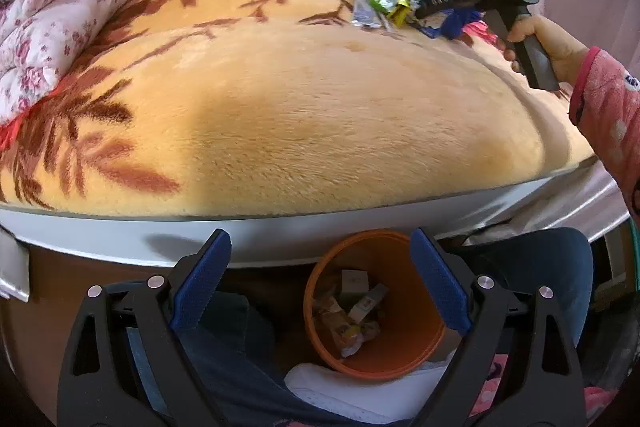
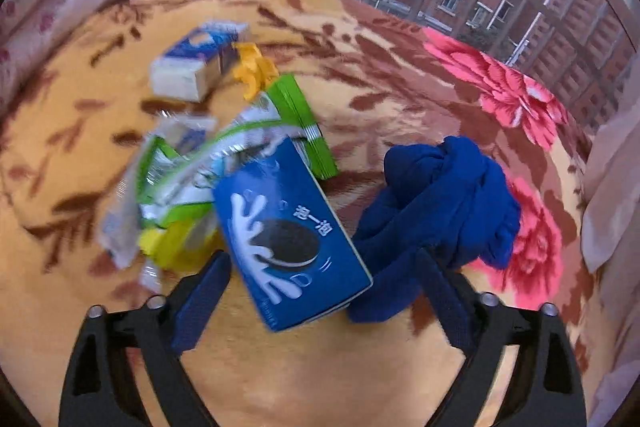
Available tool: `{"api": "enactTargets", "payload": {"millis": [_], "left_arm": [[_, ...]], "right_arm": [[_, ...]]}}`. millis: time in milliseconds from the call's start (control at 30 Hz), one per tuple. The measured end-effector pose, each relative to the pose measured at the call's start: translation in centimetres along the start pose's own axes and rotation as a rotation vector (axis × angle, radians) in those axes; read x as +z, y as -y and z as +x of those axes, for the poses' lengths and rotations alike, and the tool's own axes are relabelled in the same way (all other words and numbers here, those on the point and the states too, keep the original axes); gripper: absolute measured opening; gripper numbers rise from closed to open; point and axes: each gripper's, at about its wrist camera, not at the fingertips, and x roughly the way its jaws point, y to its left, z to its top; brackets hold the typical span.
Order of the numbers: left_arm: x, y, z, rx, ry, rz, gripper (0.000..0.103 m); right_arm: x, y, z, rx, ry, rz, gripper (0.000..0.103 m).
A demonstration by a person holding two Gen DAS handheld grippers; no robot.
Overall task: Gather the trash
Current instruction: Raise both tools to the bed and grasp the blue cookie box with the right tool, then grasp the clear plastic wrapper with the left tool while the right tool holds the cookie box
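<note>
much bare blanket (image 1: 320, 107) before bed edge (image 1: 280, 227).

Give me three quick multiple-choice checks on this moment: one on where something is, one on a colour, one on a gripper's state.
1. Where is the trash bin?
A. on the blanket
B. on the floor beside the bed, below the left gripper
C. on the windowsill

2. What colour is the cookie box in front of the right gripper?
A. blue
B. red
C. white

3. How is the left gripper?
A. shut on a wrapper
B. shut, empty
C. open, empty

Answers:
1 B, the left wrist view looks down into it past the bed's edge.
2 A, blue with a cookie printed on it.
3 C, its fingers stand wide apart with nothing between them.
</note>
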Motion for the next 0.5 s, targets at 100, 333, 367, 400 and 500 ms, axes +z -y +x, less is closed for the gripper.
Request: {"api": "enactTargets", "payload": {"millis": [100,333,367,400,500], "left_arm": [[0.2,-0.4,0.2,-0.002,-0.002,-0.015,0.089],[0.4,-0.3,0.1,0.004,0.008,-0.010,0.089],[0.4,-0.2,0.0,0.004,0.009,-0.009,0.089],[0.5,-0.2,-0.1,0.005,0.012,-0.008,0.089],[1.2,0.1,-0.6,0.007,0.032,-0.002,0.089]], "right_arm": [[-0.2,0.2,0.4,0.040,-0.025,-0.001,0.058],[-2.9,0.7,-4.2,0.084,0.076,0.054,0.057],[-3.4,1.0,-5.2,0.091,0.096,0.067,0.057],[-3.9,1.3,-6.1,0.100,0.115,0.080,0.057],[-6.0,2.3,-9.6,0.140,0.176,0.127,0.057]]}}
